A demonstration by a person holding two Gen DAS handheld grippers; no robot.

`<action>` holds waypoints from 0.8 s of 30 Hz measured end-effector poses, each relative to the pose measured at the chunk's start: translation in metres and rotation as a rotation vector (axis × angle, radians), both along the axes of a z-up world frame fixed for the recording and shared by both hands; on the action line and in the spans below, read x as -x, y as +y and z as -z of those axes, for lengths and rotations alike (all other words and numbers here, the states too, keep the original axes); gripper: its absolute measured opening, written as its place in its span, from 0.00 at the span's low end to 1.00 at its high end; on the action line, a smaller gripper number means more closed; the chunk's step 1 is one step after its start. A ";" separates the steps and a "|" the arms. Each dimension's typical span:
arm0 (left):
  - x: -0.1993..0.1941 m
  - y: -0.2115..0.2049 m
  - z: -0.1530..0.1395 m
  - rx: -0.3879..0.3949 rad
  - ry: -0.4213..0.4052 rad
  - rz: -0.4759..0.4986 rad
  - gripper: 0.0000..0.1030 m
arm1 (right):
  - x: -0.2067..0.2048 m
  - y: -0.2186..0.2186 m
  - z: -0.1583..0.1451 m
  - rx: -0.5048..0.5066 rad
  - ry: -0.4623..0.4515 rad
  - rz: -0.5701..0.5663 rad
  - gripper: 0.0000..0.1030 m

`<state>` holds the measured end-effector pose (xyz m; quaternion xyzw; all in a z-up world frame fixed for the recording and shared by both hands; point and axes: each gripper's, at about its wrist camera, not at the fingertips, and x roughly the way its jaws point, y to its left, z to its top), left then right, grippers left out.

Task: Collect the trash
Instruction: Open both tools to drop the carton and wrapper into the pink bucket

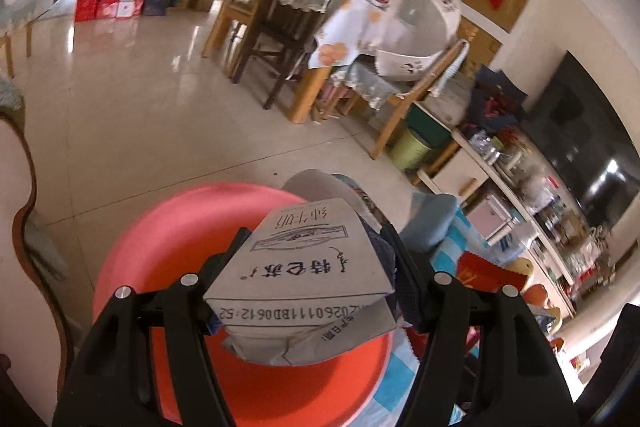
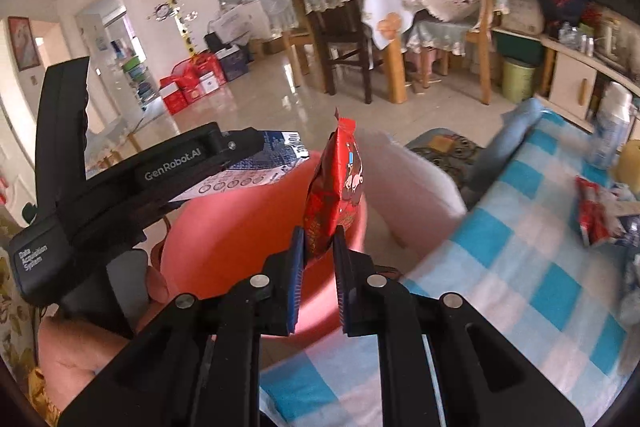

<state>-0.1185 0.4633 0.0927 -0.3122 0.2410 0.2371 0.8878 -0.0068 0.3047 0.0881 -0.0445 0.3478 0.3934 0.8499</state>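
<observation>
My left gripper (image 1: 308,267) is shut on a crumpled grey milk carton (image 1: 304,267) and holds it over a pink-red plastic basin (image 1: 168,247) on the floor. In the right wrist view the same carton (image 2: 256,167) shows in the left gripper (image 2: 240,151), above the basin's (image 2: 224,239) far left rim. My right gripper (image 2: 318,235) is shut on the lower edge of a red snack wrapper (image 2: 334,183), which stands upright over the basin's near right side.
A blue-and-white checked cloth (image 2: 520,247) lies to the right, with more red wrappers (image 2: 596,215) on it. Wooden chairs (image 1: 280,27) and a covered dining table (image 2: 384,3) stand across the tiled floor (image 1: 120,115). A green bin (image 2: 518,79) sits by a cabinet.
</observation>
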 end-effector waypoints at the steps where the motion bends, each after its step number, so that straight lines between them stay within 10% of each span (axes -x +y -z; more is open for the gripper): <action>1: 0.000 0.002 0.001 0.005 0.003 -0.005 0.64 | 0.001 0.006 0.002 0.002 0.002 -0.008 0.15; 13: -0.001 0.018 0.018 0.033 0.067 -0.077 0.64 | -0.001 0.048 0.030 0.082 0.023 -0.059 0.19; 18: 0.007 0.019 0.016 -0.024 0.039 -0.134 0.76 | -0.004 0.017 0.027 0.019 0.007 0.056 0.82; 24: 0.005 0.000 0.003 -0.147 -0.038 -0.110 0.82 | -0.003 -0.038 0.011 -0.041 -0.026 0.181 0.86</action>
